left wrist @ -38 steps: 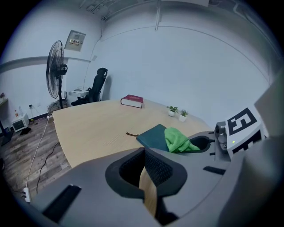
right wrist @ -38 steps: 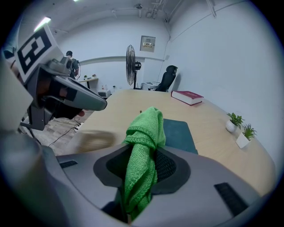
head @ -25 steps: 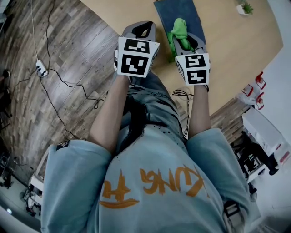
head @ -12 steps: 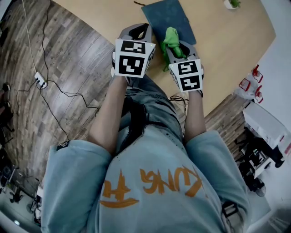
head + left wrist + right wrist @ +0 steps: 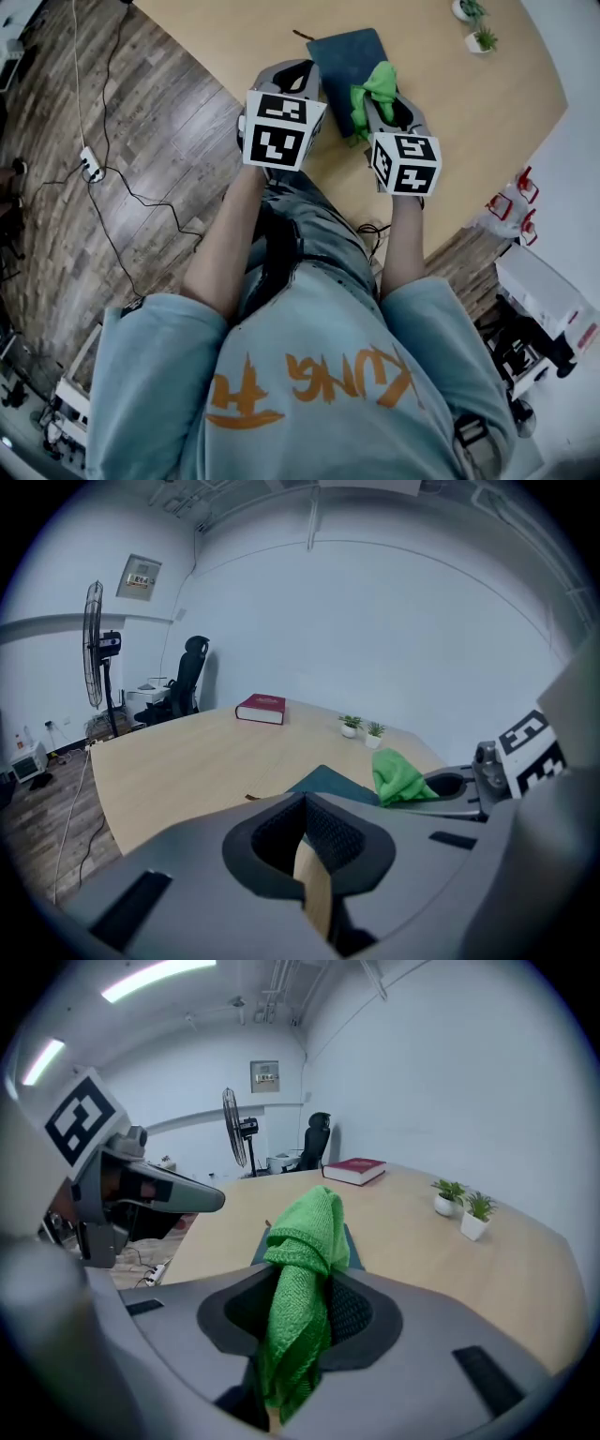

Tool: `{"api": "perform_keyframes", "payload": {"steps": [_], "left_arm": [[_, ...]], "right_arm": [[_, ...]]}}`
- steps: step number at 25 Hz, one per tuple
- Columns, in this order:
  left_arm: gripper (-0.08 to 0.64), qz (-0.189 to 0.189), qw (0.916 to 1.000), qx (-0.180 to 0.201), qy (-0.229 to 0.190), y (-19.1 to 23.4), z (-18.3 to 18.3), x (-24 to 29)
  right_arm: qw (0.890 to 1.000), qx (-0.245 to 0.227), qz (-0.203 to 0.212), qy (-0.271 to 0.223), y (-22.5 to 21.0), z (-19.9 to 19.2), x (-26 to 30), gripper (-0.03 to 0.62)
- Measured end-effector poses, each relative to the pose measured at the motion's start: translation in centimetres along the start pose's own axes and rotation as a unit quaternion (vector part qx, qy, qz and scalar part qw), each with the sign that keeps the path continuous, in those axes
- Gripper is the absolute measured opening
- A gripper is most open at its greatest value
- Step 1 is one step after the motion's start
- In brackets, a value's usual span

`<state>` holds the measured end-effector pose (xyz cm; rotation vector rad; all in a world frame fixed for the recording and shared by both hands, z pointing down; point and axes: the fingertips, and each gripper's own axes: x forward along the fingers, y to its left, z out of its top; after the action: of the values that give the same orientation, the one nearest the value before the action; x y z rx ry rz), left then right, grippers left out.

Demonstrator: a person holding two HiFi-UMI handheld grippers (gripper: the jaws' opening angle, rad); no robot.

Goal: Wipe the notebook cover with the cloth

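A dark teal notebook [image 5: 343, 64] lies flat on the wooden table [image 5: 234, 37]. My right gripper [image 5: 380, 97] is shut on a green cloth [image 5: 379, 84], which hangs above the notebook's near right corner. In the right gripper view the cloth [image 5: 302, 1269] fills the gap in my right gripper [image 5: 300, 1290] and hides most of the notebook [image 5: 260, 1247]. My left gripper [image 5: 294, 75] is shut and holds nothing, just left of the notebook's near edge. From the left gripper [image 5: 306, 806] I see the notebook [image 5: 323, 782] and cloth [image 5: 398, 774] ahead to the right.
A red book [image 5: 261, 708] lies far across the table, and two small potted plants [image 5: 361, 728] stand beyond the notebook. A short dark stick [image 5: 302, 36] lies by the notebook's far left corner. Cables and a power strip [image 5: 88, 164] lie on the floor to the left.
Both grippers stay side by side at the table's near edge and have shifted slightly. The cloth remains gripped over the notebook's near corner. More of the notebook and the plants now show.
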<state>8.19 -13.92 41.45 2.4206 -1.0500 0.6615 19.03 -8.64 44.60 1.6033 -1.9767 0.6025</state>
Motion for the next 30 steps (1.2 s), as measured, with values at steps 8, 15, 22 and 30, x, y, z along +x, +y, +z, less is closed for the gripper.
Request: {"api": "perform_keyframes", "payload": {"steps": [8,15,22,30], "left_arm": [[0.015,0.002,0.9999,-0.010,-0.001,1.8,0.6,0.5],[0.015,-0.001,0.9996,-0.024,0.017,3.0,0.5,2.8],[0.015,-0.001,0.9984,-0.040,0.041,4.0,-0.7,4.8],[0.015,0.001,0.9975,-0.047,0.054,4.6,-1.1,6.0]], "right_arm": [[0.999,-0.035,0.016,-0.012,-0.4,4.7,5.1,0.115],[0.998,-0.054,0.023,-0.006,-1.3,6.9,9.0,0.115],[0.996,-0.082,0.042,0.016,-0.7,7.2,12.7,0.115],[0.989,-0.137,0.043,0.036,0.1,6.8,14.2,0.115]]}}
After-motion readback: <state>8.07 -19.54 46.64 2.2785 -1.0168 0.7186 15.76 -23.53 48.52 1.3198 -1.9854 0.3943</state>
